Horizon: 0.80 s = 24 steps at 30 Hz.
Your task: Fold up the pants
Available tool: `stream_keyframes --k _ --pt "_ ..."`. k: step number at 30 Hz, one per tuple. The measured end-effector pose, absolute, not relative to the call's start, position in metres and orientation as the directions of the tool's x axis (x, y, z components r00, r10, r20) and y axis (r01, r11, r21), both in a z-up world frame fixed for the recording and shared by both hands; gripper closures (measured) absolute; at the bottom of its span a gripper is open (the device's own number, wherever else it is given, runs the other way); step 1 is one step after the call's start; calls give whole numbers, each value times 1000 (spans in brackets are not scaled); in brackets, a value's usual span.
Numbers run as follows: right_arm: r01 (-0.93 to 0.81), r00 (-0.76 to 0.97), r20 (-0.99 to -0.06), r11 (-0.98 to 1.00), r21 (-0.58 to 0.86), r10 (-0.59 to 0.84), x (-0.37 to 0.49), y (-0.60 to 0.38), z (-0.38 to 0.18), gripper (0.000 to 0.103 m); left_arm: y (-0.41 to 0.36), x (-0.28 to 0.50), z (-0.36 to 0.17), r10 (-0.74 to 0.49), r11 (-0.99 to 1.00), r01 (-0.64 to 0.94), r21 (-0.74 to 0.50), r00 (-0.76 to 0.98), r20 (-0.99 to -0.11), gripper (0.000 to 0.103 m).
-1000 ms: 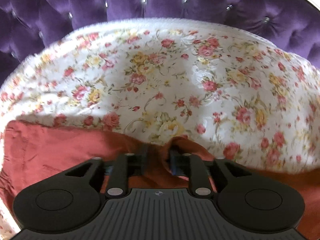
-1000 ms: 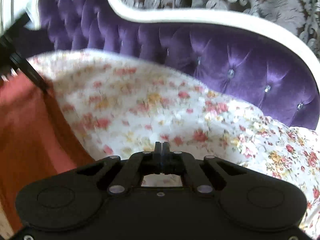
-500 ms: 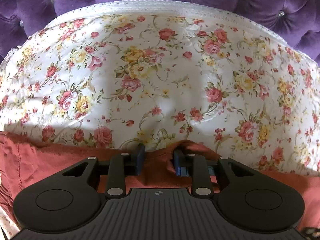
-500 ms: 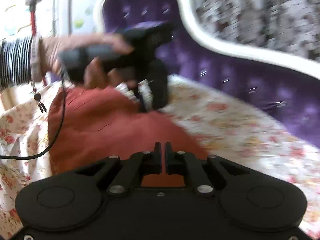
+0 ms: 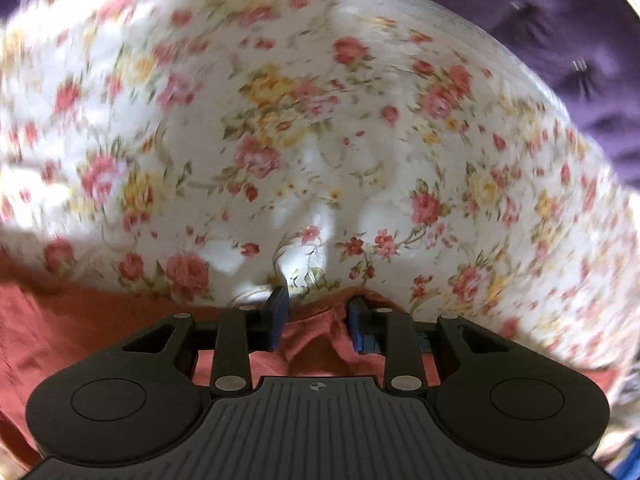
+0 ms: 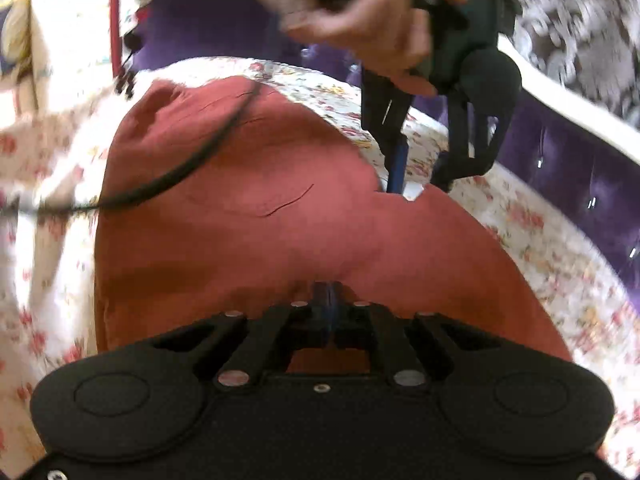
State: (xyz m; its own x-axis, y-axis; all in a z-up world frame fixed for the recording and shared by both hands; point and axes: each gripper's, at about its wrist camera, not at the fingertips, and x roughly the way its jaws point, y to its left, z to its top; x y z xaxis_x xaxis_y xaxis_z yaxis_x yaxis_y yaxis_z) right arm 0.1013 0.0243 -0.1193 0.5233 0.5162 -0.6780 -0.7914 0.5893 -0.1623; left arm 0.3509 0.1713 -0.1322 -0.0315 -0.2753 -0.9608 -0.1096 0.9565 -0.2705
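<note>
Nearest, at six o'clock, the right gripper pinches a soft fold of the rust-red pants, spread smooth toward twelve over the floral quilt, where the left gripper, parted around a bunched edge, stands before the tufted purple headboard.

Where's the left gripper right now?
Right wrist view, upper right: left gripper points down at the red pants' far edge on the floral sheet.
</note>
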Motion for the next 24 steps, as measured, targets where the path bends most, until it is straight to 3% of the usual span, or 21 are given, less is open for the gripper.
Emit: stream_keyframes --k 5,9,13,19,24 --pt "-789 508 -686 601 -129 520 108 23 -121 92 182 363 -131 -300 948 -134 -289 -72 -951 73" --pt "-778 506 -684 621 -99 526 110 24 -117 92 160 373 -106 -174 985 2 -174 71 -982 71" --pt "-776 508 -684 622 -102 523 108 24 -118 92 154 377 -77 -80 996 -12 -84 194 -978 67" --pt "-741 498 -659 672 15 564 124 12 -98 92 169 331 -45 -101 992 -33 -122 376 -921 60" --pt "-664 540 -628 742 91 560 163 7 -91 91 202 270 -64 -34 990 -109 -89 426 -904 58"
